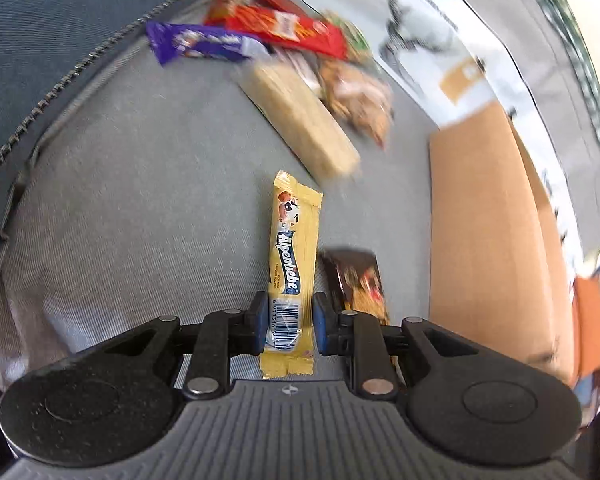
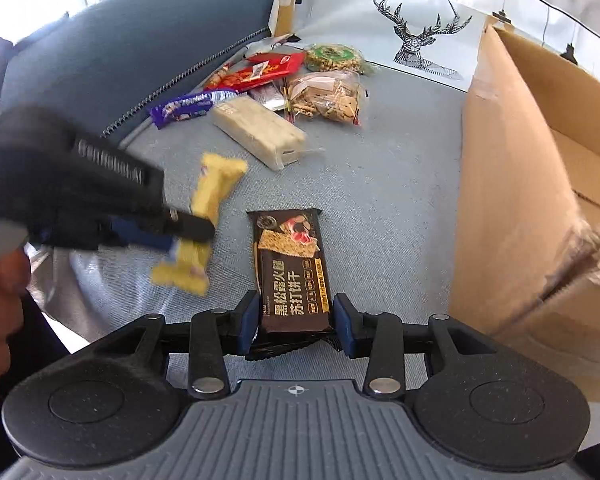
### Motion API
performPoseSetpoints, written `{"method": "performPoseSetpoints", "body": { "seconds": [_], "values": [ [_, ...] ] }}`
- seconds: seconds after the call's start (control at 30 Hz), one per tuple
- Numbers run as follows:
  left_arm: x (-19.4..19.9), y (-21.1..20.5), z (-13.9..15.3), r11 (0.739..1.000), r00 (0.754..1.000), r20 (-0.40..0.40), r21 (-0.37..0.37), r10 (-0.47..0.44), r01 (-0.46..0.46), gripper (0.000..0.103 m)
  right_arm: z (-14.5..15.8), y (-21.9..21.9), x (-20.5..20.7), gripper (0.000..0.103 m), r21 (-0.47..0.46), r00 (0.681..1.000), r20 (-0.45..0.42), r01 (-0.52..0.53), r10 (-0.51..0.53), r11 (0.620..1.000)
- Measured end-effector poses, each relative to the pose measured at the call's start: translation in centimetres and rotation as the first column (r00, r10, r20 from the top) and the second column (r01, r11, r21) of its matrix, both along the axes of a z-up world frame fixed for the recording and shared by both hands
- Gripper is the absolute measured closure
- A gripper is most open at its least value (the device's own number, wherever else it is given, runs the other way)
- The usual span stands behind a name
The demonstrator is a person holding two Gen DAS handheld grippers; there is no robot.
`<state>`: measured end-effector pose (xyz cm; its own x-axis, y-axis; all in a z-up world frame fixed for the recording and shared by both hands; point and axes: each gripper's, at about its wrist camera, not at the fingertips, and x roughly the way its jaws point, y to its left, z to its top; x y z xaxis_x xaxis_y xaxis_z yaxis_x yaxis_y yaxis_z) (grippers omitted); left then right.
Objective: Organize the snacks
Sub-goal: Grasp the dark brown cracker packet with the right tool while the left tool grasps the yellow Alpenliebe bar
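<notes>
Both grippers sit closest to the lenses, each clamped on a snack. Right gripper point(image 2: 294, 322) is clenched on the dark cracker pack point(image 2: 290, 268), pads pressing its two long edges near the bottom end, so the pack sticks out forward along the fingers. Left gripper point(image 1: 288, 322) grasps the yellow Alpenliebe bar point(image 1: 292, 272) the same way, low on the barcode end; from the right wrist view that bar looks lifted clear of the cushion and tilted, blurred.

Largest to smallest for the rest:
- Grey sofa cushion point(image 2: 380, 184): work surface, everything lies on it. Blue backrest point(image 2: 120, 52) behind, zipper seam along the join.
- Open cardboard box point(image 2: 512, 200): stands on the right, near the dark pack, open top facing up. Likely the drop target, which would explain holding both packs by one end — easy to lower in lengthwise. That's my read, not confirmed.
- White bag with deer print point(image 2: 424, 40): propped behind the pile.
- Snack pile at the back, well apart from both grippers: pale wafer block point(image 2: 260, 134) in front, clear bag of biscuits point(image 2: 328, 98) beside it, red packets point(image 2: 268, 68), green-labelled round pack point(image 2: 332, 56), purple bar point(image 2: 188, 106) by the seam.

Judgement: two items in hand, most still waiting. Can't tell whether the dark pack is off the cushion yet.
</notes>
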<state>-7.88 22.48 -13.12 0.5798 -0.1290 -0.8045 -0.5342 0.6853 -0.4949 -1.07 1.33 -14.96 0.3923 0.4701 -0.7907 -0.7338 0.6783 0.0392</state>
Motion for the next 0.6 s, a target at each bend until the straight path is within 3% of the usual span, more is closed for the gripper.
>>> {"method": "performPoseSetpoints", "body": {
  "seconds": [0.07, 0.13, 0.23, 0.37, 0.6],
  "values": [
    [0.0, -1.2, 0.5, 0.999, 1.0, -0.019, 0.043, -0.019, 0.02, 0.078, 0.3, -0.4, 0.0, 0.058, 0.025, 1.0, 0.005, -0.005, 0.004, 1.0],
    [0.0, -1.9, 1.3, 0.995, 0.999, -0.025, 0.094, -0.032, 0.034, 0.076, 0.4, -0.6, -0.1, 0.049, 0.038, 1.0, 0.013, -0.007, 0.006, 0.999],
    [0.0, -2.4, 1.7, 0.99, 1.0, 0.017, 0.142, -0.026, 0.023, 0.07, 0.6, 0.1, 0.0, 0.047, 0.046, 1.0, 0.008, -0.015, 0.015, 0.999],
    [0.4, -2.4, 0.4, 0.991, 1.0, 0.006, 0.132, 0.005, -0.006, 0.07, 0.7, 1.1, 0.3, 0.045, 0.035, 0.999, 0.019, -0.052, 0.051, 0.998],
    [1.1, -2.6, 0.6, 0.986, 1.0, 0.008, 0.168, -0.009, 0.008, 0.07, -0.3, 1.7, 0.8, 0.045, 0.002, 0.998, 0.022, -0.064, 0.064, 0.998]
  ]
}}
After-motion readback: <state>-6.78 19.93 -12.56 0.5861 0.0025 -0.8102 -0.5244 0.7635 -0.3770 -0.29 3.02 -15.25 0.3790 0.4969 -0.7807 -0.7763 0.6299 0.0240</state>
